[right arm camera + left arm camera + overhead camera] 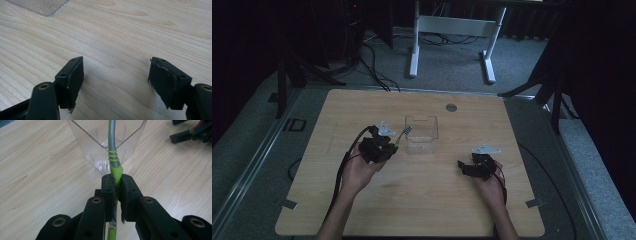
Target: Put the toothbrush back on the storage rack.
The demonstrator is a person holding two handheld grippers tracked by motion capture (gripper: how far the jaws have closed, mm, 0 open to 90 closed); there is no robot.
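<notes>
A clear plastic container (422, 134) stands upright near the middle of the wooden table (362, 110). My left gripper (393, 145) is just left of it, shut on a thin green and grey handle (115, 165) that looks like a toothbrush. The handle rises past the container's near corner (100, 147), and its pale head (406, 130) hangs by the container's left rim. My right gripper (464, 167) rests low over the table to the container's right. Its jaws are open (116, 80) with only bare wood between them. That right gripper (190, 135) also appears far off in the left gripper view.
A round grey grommet (451, 107) sits in the tabletop behind the container. A corner of the container (37, 6) lies ahead of the right gripper. White desk legs (414, 55) and cables stand on the floor beyond the table's far edge.
</notes>
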